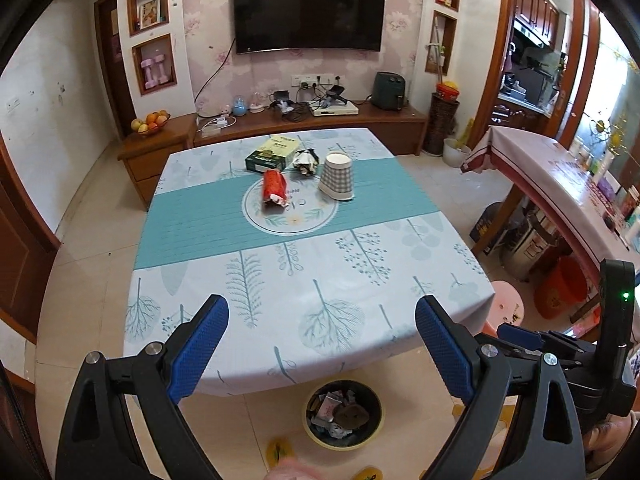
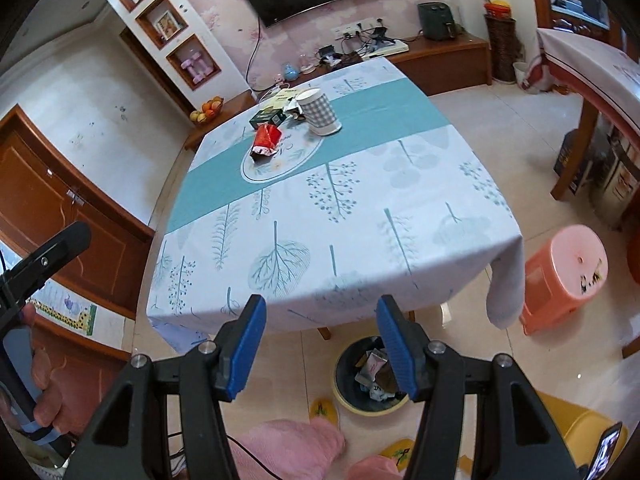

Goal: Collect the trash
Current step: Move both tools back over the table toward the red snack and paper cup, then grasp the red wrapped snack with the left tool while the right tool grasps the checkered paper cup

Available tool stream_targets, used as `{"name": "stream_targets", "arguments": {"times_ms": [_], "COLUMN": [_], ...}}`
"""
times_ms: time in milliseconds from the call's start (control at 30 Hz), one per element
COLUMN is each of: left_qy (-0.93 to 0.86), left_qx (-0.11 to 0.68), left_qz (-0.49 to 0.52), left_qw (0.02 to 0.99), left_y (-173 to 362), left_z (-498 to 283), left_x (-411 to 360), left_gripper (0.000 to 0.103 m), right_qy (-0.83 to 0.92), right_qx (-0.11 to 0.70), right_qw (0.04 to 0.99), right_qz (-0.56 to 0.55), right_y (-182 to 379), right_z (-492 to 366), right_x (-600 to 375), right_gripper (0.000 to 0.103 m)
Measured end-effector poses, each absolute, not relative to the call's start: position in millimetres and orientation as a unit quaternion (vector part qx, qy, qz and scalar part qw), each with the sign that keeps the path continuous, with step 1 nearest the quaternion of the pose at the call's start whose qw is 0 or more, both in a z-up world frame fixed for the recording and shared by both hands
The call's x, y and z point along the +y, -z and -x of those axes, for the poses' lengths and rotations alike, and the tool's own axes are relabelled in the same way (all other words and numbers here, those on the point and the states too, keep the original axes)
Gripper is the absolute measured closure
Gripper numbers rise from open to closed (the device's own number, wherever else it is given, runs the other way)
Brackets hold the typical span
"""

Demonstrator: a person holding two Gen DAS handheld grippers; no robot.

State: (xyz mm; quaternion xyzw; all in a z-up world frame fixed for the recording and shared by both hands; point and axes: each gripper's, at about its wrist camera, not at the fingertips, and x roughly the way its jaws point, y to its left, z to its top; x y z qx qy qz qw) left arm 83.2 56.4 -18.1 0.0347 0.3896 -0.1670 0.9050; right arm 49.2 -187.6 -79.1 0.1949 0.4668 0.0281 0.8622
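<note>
A black flat television (image 1: 309,12) hangs on the pink floral wall above a long wooden cabinet (image 1: 312,126). A bowl of fruit (image 1: 151,122) rests on its left end; a pink plastic stool (image 2: 564,276) stands beside the desk (image 2: 400,240).

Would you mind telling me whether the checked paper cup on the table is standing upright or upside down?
Upside down: the checked paper cup rests on its wide rim against the tablecloth, narrower closed base on top.

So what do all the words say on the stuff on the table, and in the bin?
None of the writing can be read here.
Green and yellow box: printed lines, too small and blurred.
Red wrapper: no clear letters.
Round print on the tablecloth: a few letters, mostly hidden, unreadable.
Packets in the trash bin: marks too blurred.
Checked paper cup: pattern only, no words.
</note>
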Motion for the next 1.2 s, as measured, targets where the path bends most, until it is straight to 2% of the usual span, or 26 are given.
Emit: {"name": "stream_targets", "arguments": {"times_ms": [267,533,833,1033,1067,1133,1200], "left_qy": [0.177,0.200,0.221,0.223,0.222,0.216,0.214], "left_qx": [0.396,0.439,0.514,0.554,0.559,0.574,0.585], "left_qz": [-0.032,-0.045,-0.068,-0.067,-0.067,-0.066,-0.063], "left_qw": [0.900,0.875,0.826,0.799,0.796,0.787,0.780], "left_y": [30.9,56.3,111.3,159.9,165.1,181.0,191.7], "left_z": [-154.1,-275.7,-414.3,-475.5,-482.0,-497.7,-508.8], "left_x": [65.0,72.1,59.1,37.3,35.4,29.6,25.0], "left_gripper": [0.009,0.010,0.010,0.016,0.016,0.018,0.023], "right_qy": [-0.011,0.039,0.063,0.076,0.078,0.083,0.080], "right_qx": [0.471,0.491,0.489,0.491,0.492,0.495,0.497], "right_qw": [0.863,0.848,0.852,0.854,0.854,0.854,0.854], "right_qz": [-0.183,-0.194,-0.174,-0.153,-0.149,-0.135,-0.129], "right_y": [83.1,87.5,98.8,117.1,120.5,128.6,134.5], "right_z": [-108.7,-197.5,-309.5,-376.8,-384.4,-400.6,-412.2], "right_x": [-181.3,-171.0,-155.6,-162.2,-162.5,-164.2,-163.6], "right_gripper": [0.045,0.045,0.045,0.045,0.044,0.033,0.031]}}
